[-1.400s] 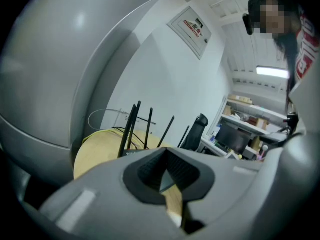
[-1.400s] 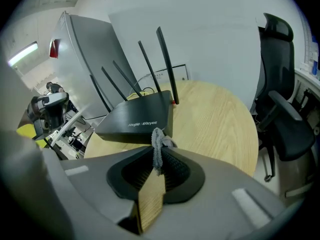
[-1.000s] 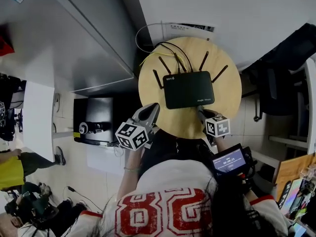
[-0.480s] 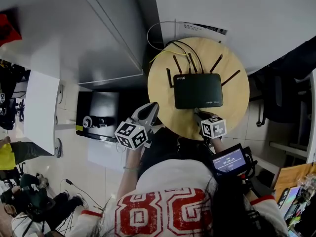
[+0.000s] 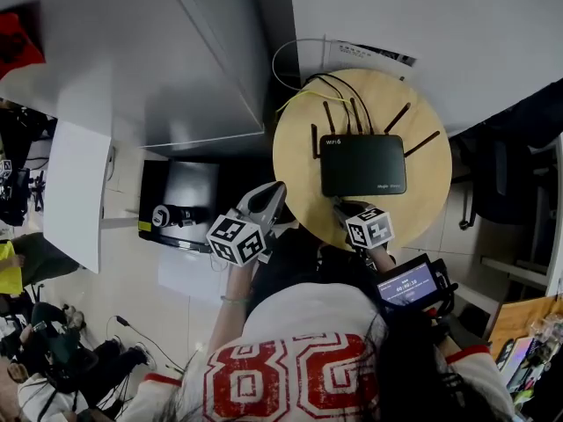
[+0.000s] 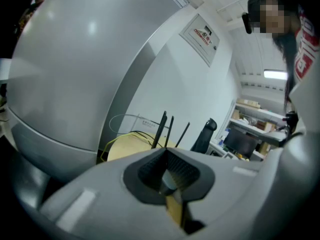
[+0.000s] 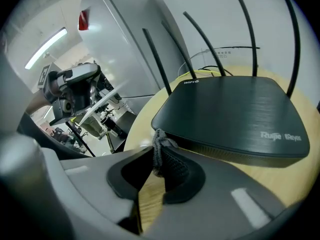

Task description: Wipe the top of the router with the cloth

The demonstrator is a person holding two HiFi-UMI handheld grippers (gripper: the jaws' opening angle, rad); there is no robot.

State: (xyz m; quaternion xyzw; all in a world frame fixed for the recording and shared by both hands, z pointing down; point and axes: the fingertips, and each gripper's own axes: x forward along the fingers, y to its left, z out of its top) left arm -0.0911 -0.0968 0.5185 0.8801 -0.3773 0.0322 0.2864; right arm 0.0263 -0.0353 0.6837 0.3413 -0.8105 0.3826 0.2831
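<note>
- The black router (image 5: 362, 165) sits flat on a round wooden table (image 5: 295, 174), pretty much in the middle of it. Its thin antennas (image 5: 325, 117) stick up along its far edge.
- A tangle of cables (image 5: 330, 84), black ones plus a yellow one, loops out behind the router on that same far side.
- The right gripper (image 5: 345, 209) is right at the router's near edge, towards its near-left corner. Its marker cube (image 5: 369, 227) is a bit further back towards the person.
- In the right gripper view, the right gripper (image 7: 156, 151) has its jaws pinched together on a small grey cloth (image 7: 159, 143). Only a scrunched bit pokes out past the tips, right up against the router's (image 7: 235, 116) near-left corner. I can't tell if it's actually touching.
- The cloth is below the router's top surface, down by the side edge. The top itself is bare, with just white lettering at two corners.
- The left gripper (image 5: 268, 192) hangs off to the left of the router, about at the table's rim and well apart from the router.
- In its own view, the left gripper (image 6: 166, 154) has its jaws closed together with nothing caught between them. The antennas and a slice of the table show beyond the tips.
- Further left of the router there's a big pale grey cabinet (image 5: 176, 51).
- On the router's right, past the table, there's a dark office chair (image 5: 501, 174).
- A small lit screen (image 5: 406, 283) sits nearer the person than the router, behind the right gripper.
</note>
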